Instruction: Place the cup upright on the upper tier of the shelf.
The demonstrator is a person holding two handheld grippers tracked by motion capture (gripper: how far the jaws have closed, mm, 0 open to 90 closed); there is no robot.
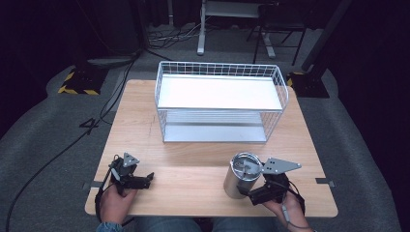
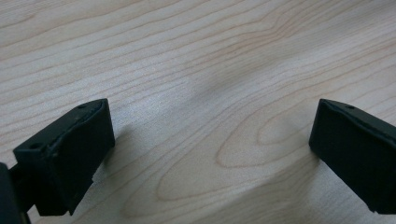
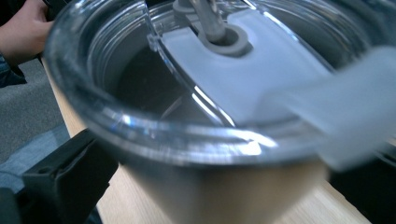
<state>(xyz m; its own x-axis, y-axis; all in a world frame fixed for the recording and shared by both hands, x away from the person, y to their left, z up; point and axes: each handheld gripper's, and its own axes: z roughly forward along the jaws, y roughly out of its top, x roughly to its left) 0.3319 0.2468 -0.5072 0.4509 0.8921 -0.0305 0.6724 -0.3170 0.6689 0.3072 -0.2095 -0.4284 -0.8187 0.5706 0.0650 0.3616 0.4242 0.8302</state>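
Item: cylindrical stainless-steel tumbler with clear lid [image 1: 240, 176], upright at the pale wooden table's [image 1: 193, 164] near right edge, clamped in our right gripper [image 1: 251, 192]. Left gripper [image 1: 145, 180]: jaws apart, empty. We judge lifting toward the white wire two-tier basket [image 1: 220, 102] comes next.

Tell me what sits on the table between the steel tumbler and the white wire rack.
Nothing visible: only bare wooden table lies between the tumbler, with the right gripper at its body, and the wire rack beyond. The left gripper rests off to the side, open.
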